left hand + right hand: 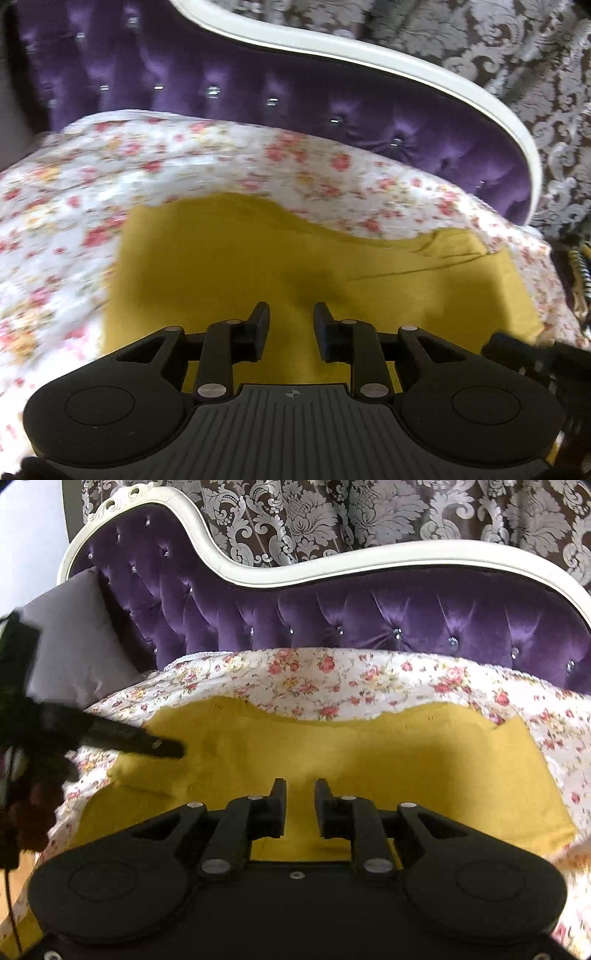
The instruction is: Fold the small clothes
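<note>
A mustard-yellow garment (258, 258) lies spread flat on a floral sheet (184, 158). Its far edge is wavy, and there is a crease near its right corner. My left gripper (291, 314) hovers over the near middle of the cloth, open by a narrow gap with nothing between its fingers. In the right wrist view the same garment (369, 760) fills the centre. My right gripper (300, 790) is above its near edge, open by a small gap and empty. The left gripper's finger (162, 747) reaches in over the garment's left end.
The floral sheet (314, 679) covers the seat of a purple tufted sofa (332, 616) with a white curved frame (332, 565). A grey cushion (74, 638) leans at the sofa's left end. A patterned curtain (332, 513) hangs behind. Wooden floor (22, 878) shows at lower left.
</note>
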Demonstrator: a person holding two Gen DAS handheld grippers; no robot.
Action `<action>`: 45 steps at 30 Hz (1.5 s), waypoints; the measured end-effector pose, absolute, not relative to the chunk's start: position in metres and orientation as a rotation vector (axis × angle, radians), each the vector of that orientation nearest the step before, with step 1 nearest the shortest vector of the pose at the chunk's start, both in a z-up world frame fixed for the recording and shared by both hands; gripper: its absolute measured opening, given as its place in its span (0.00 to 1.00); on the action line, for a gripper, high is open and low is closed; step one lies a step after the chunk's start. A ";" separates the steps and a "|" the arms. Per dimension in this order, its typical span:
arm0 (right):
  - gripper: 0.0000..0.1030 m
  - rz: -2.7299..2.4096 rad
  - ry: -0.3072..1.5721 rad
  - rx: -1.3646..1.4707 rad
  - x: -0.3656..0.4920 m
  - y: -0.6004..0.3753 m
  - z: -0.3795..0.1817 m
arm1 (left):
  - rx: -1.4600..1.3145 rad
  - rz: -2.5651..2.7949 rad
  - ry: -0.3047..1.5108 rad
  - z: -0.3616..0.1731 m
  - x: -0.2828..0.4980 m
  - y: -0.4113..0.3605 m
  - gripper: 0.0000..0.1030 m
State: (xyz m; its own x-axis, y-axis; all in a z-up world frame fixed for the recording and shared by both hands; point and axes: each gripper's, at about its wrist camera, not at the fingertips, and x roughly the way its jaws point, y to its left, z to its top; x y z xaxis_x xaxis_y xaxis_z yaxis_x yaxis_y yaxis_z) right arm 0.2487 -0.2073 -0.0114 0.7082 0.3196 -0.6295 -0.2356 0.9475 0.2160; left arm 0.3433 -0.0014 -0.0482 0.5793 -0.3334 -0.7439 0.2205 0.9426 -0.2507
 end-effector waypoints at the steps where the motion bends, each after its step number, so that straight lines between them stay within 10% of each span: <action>1: 0.34 0.309 0.723 0.131 0.244 -0.209 -0.013 | -0.133 -0.338 0.900 -0.049 0.346 -0.006 0.25; 11: 0.44 0.308 0.720 0.220 0.211 -0.224 -0.021 | -0.090 -0.361 0.937 -0.066 0.371 -0.047 0.23; 12: 0.44 0.310 0.723 0.222 0.209 -0.224 -0.021 | -0.093 -0.356 0.938 -0.064 0.371 -0.049 0.05; 22: 0.44 0.320 0.713 0.254 0.198 -0.234 -0.013 | -0.046 -0.389 0.743 0.027 0.345 -0.022 0.05; 45: 0.51 0.035 0.708 0.272 0.293 -0.337 -0.016 | 0.021 -0.272 0.917 -0.050 0.382 0.041 0.06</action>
